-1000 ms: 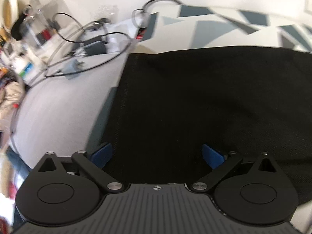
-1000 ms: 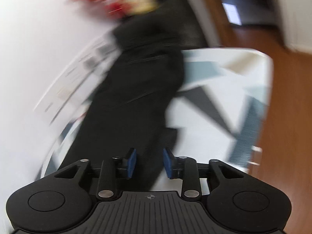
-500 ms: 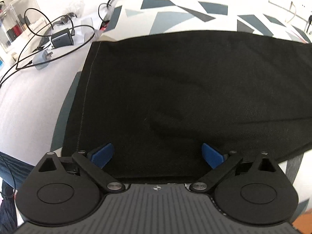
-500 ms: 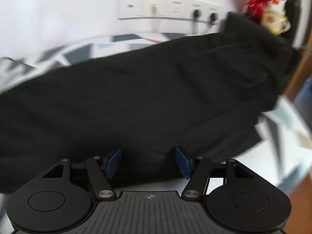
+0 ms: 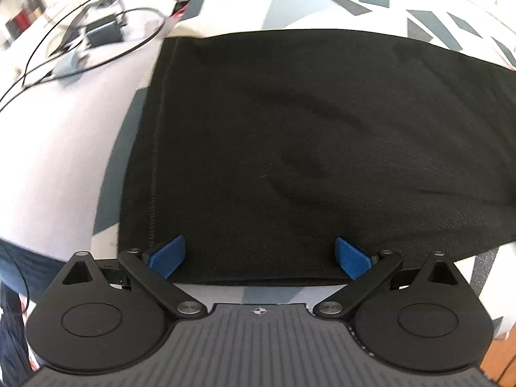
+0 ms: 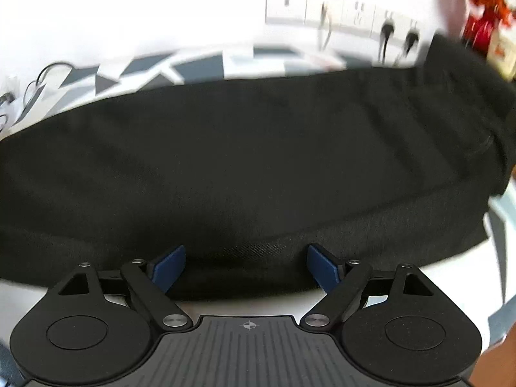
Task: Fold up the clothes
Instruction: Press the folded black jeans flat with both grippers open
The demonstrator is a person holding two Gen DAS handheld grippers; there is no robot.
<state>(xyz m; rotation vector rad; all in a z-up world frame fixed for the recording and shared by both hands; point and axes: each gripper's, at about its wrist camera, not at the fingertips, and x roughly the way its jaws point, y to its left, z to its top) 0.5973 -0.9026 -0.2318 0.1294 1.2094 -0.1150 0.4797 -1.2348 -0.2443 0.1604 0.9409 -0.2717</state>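
Observation:
A black garment (image 5: 322,148) lies flat on a surface with a grey, white and blue triangle pattern (image 5: 306,3). Its stitched hem runs down the left side in the left wrist view. My left gripper (image 5: 259,254) hovers over the garment's near folded edge, open wide, blue pads apart with nothing pinched. In the right wrist view the same garment (image 6: 258,161) stretches across the frame, bunched at the right end. My right gripper (image 6: 246,266) is over the garment's near edge, its jaws opening, with cloth lying below the gap and no pad pressing on it.
Black cables and a small charger (image 5: 103,32) lie at the back left. A row of wall sockets (image 6: 342,13) sits behind the surface. Red and orange decorations (image 6: 483,6) stand at the far right. Wooden floor (image 5: 506,367) shows at the lower right.
The right gripper rolled and swung from looking along the garment to facing it across its near edge, and its jaws spread wider. The left gripper tilted, bringing the near edge into view.

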